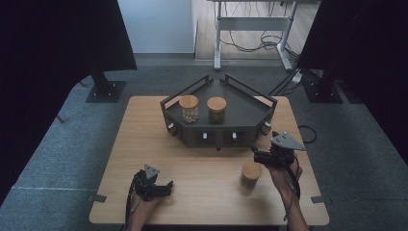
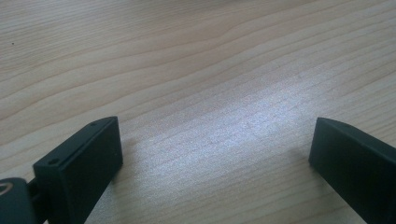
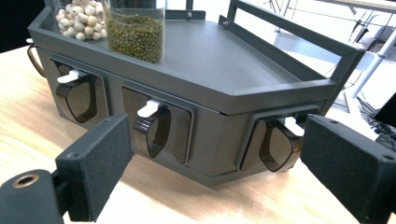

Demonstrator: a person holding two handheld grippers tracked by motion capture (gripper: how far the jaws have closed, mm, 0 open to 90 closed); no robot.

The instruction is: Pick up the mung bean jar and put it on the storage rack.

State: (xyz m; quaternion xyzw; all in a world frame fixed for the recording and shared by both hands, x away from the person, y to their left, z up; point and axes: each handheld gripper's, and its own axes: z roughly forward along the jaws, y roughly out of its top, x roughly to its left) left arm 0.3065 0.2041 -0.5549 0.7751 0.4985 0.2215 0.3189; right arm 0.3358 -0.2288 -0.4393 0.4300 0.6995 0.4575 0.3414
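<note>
The wooden bench (image 1: pixel 144 144) carries a dark grey angular rack (image 1: pixel 240 113) toward its far side: a tray-like top with rails, and a front face set with small smoked scoop-shaped drawers, each with a white tab (image 3: pixel 148 108). On the rack's top stand two lidded glass jars, one of pale round beans (image 1: pixel 189 108) and one of green mung beans (image 1: pixel 216 109). A third jar with a bamboo lid (image 1: pixel 250 176) stands alone on the bench in front of the rack, just beside the right claw (image 1: pixel 257 155), which hovers near its far side without touching it.

The right claw's jaws stand wide apart and hold nothing; its own view looks past them at the rack's front face. The left claw (image 1: pixel 163 185) rests low over bare wood near the front edge, jaws likewise wide and empty.

The step in hand looks like taking up the lone jar to join the two on the rack. To do it well, the right claw should drop back toward the jar and come in level, jaws straddling the glass body below the lid, not the lid itself, which may lift off. Close squarely on the middle, lift clear of the front rail, and set it down on the open stretch right of the mung bean jar, keeping it upright throughout.
</note>
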